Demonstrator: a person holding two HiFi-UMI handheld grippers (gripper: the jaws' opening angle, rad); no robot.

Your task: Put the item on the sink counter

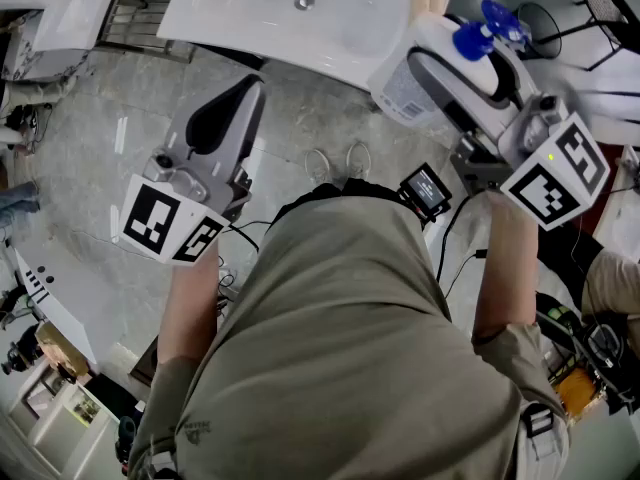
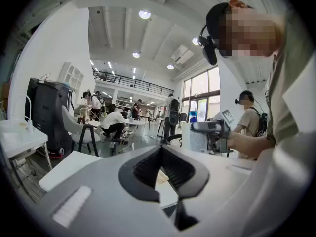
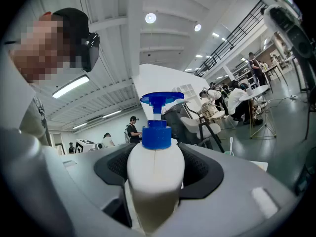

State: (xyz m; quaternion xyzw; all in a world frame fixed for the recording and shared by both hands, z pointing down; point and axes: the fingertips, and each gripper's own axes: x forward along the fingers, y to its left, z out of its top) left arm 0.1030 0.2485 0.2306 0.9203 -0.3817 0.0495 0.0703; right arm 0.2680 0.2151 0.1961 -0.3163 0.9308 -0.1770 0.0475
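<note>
A white pump bottle [image 1: 403, 90] with a blue pump head [image 1: 482, 30] sits between the jaws of my right gripper [image 1: 440, 58], which is shut on its body. In the right gripper view the bottle [image 3: 155, 174] stands upright and fills the gap between the black pads [image 3: 200, 174]. The white sink counter [image 1: 235, 18] with its basin and drain lies ahead, just beyond both grippers. My left gripper [image 1: 250, 93] is at the left with its jaws together and nothing in them. In the left gripper view its tips [image 2: 160, 154] meet, and the held bottle [image 2: 197, 139] shows to the right.
A grey floor lies below, with the person's shoes [image 1: 335, 163] near the counter. A small screen device [image 1: 426, 189] hangs at the person's front. Another white unit [image 1: 55, 13] is at the far left. People, chairs and tables [image 2: 111, 125] stand further back in the hall.
</note>
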